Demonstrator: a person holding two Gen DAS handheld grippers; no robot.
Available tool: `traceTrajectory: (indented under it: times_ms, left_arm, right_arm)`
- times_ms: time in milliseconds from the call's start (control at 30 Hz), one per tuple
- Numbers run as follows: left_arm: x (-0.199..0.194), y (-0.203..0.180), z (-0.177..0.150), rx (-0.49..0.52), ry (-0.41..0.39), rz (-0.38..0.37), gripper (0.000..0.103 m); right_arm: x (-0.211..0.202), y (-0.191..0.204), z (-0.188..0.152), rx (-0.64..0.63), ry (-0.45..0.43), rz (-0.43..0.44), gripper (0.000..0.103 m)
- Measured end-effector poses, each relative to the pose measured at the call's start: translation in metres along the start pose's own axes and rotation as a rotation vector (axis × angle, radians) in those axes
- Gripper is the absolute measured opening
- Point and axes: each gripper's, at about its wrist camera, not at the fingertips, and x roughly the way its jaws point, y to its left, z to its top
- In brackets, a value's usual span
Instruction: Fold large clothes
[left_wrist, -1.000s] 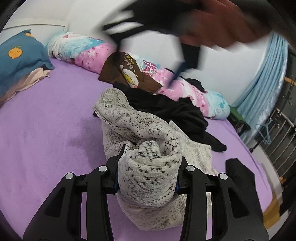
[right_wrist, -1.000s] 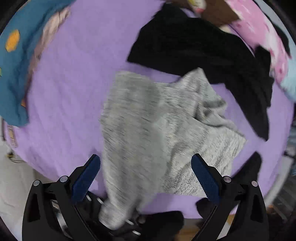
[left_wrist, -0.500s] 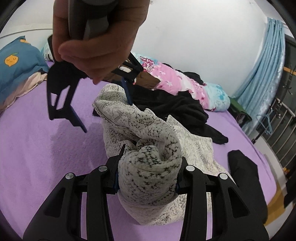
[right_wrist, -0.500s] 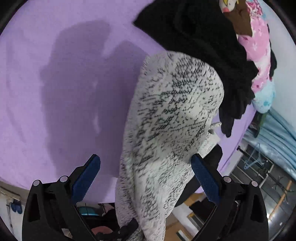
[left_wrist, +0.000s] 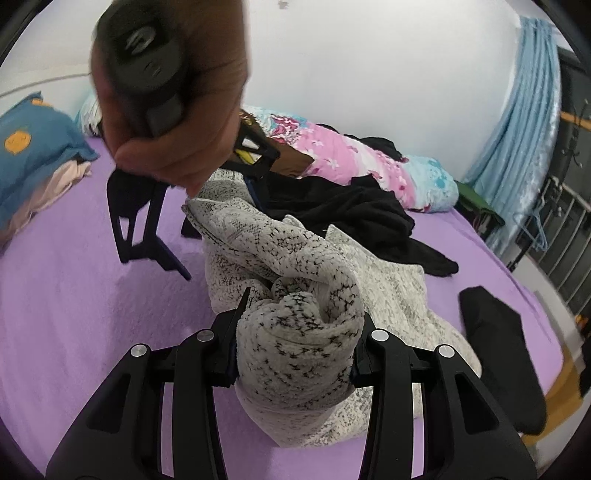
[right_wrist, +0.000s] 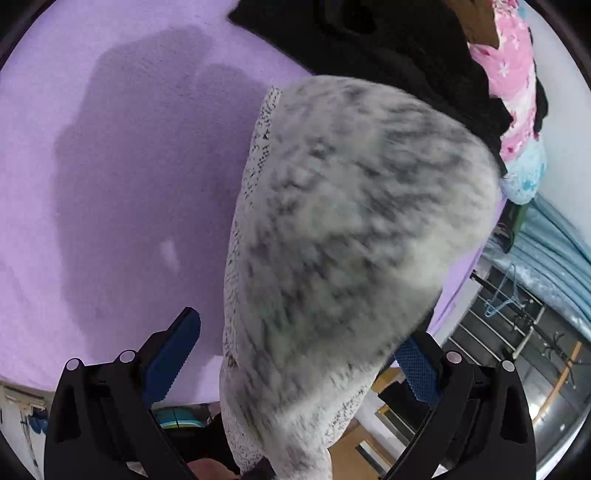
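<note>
Pinching a thick bunched roll of the grey-and-white speckled sweater (left_wrist: 299, 354), the left gripper (left_wrist: 295, 350) has both fingers pressed into the fabric at about 6 o'clock in its own view, and the rest of the garment trails away toward 12 o'clock across the purple bedsheet (left_wrist: 74, 302). Above it, toward 10 o'clock, a hand (left_wrist: 173, 99) grips the handle of the right gripper (left_wrist: 218, 225), whose fingers stand spread on either side of the sweater's far edge. In the right wrist view the right gripper (right_wrist: 295, 358) is wide apart, blue pads (right_wrist: 170, 354) exposed, with the blurred sweater (right_wrist: 351, 240) bulging between them and covering part of the right-hand pad. A black garment (left_wrist: 351, 218) lies just behind the sweater at 1 o'clock, touching it, and a pink floral quilt (left_wrist: 354, 162) sits beyond. Another dark piece of clothing (left_wrist: 498, 365) lies apart at 4 o'clock, and a blue pillow (left_wrist: 33, 147) at 9 o'clock.
</note>
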Motion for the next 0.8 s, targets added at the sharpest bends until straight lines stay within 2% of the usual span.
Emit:
traceTrajectory:
  times_ms: [367,700,733,767,800]
  left_arm:
    - [0.0,-0.013,-0.003,0.048,0.001,0.012,0.039]
    - [0.0,-0.018,-0.006,0.064,0.003,0.011,0.039]
    - [0.0,-0.018,-0.006,0.066,0.004,0.01,0.039]
    - [0.001,-0.018,-0.005,0.068,0.004,0.012,0.039]
    - [0.002,-0.018,-0.005,0.07,0.005,0.014,0.039]
  right_arm:
    - [0.028,0.005,0.01,-0.012,0.043,-0.069,0.096]
    - [0.045,0.015,0.016,-0.028,0.021,-0.12,0.096]
    - [0.046,0.014,0.016,-0.03,0.013,-0.129,0.092]
    - [0.046,0.014,0.016,-0.028,0.008,-0.139,0.076]
    - [0.046,0.01,0.016,-0.02,0.001,-0.162,0.065]
